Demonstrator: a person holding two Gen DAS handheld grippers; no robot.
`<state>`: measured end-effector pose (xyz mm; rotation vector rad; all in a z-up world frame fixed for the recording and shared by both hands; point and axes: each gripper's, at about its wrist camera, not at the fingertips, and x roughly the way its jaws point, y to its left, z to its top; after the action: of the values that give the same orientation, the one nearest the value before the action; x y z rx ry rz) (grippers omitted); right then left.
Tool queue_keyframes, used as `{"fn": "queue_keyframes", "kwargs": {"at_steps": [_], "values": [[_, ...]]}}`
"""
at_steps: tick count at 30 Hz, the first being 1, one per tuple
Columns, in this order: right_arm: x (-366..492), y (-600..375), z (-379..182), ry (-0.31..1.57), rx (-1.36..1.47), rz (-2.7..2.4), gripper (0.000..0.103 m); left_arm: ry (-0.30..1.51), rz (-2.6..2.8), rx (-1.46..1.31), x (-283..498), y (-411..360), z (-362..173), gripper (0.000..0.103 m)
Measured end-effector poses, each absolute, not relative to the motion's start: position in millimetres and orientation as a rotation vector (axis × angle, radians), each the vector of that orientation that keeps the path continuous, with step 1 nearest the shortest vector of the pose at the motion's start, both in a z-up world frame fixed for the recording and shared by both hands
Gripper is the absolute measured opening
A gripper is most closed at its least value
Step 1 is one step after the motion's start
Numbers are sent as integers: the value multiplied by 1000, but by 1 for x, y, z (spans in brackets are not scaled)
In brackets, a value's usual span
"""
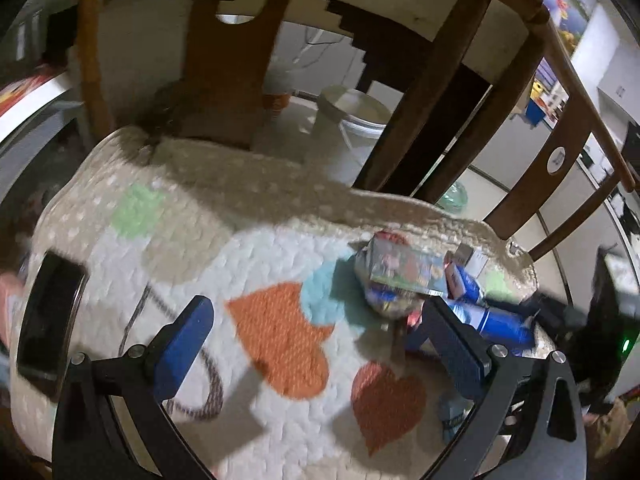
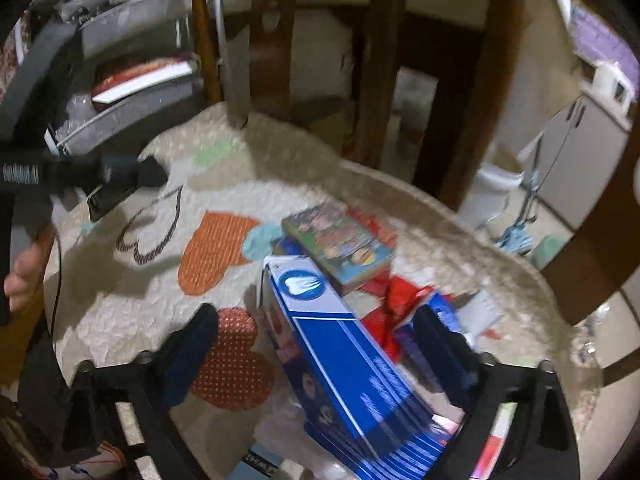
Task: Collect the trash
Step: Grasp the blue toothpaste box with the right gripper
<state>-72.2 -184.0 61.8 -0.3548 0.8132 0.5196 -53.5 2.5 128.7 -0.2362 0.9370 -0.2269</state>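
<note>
A pile of trash lies on a chair's heart-patterned cushion (image 1: 260,264). In the left wrist view a colourful flat carton (image 1: 404,268) rests on a crumpled wrapper, with a blue box (image 1: 496,322) beside it. My left gripper (image 1: 316,340) is open and empty, left of the pile. In the right wrist view a long blue and white box (image 2: 340,352) lies between my open right gripper's (image 2: 320,344) fingers, not clamped. The colourful carton (image 2: 336,240) and a red wrapper (image 2: 394,304) lie beyond it. The left gripper (image 2: 132,174) shows at the far left.
A black phone (image 1: 48,320) lies on the cushion's left edge. The wooden chair back (image 1: 228,52) rises behind the cushion. A white bin (image 1: 352,120) stands on the floor behind the chair. Shelves (image 2: 132,80) stand at the left.
</note>
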Motion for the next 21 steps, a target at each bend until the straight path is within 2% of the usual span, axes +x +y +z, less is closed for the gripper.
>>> {"fn": "queue_keyframes", "kwargs": {"at_steps": [1,3,4,17,21], "values": [[-71,-183,58,834,-336,532,77,942,-243,-236,-46,-1,128,103],[-73,-185,52,871,-268,563,40,963,-286,-242,-31,-10,124,103],[-76,-188,50,886,-235,575,35,979,-307,-243,-24,-16,120,103],[-147,-246,60,852,24,510,35,1044,-361,-127,24,-87,75,103],[-165,-269,60,837,66,449,35,1146,-511,-287,24,-89,64,103]]}}
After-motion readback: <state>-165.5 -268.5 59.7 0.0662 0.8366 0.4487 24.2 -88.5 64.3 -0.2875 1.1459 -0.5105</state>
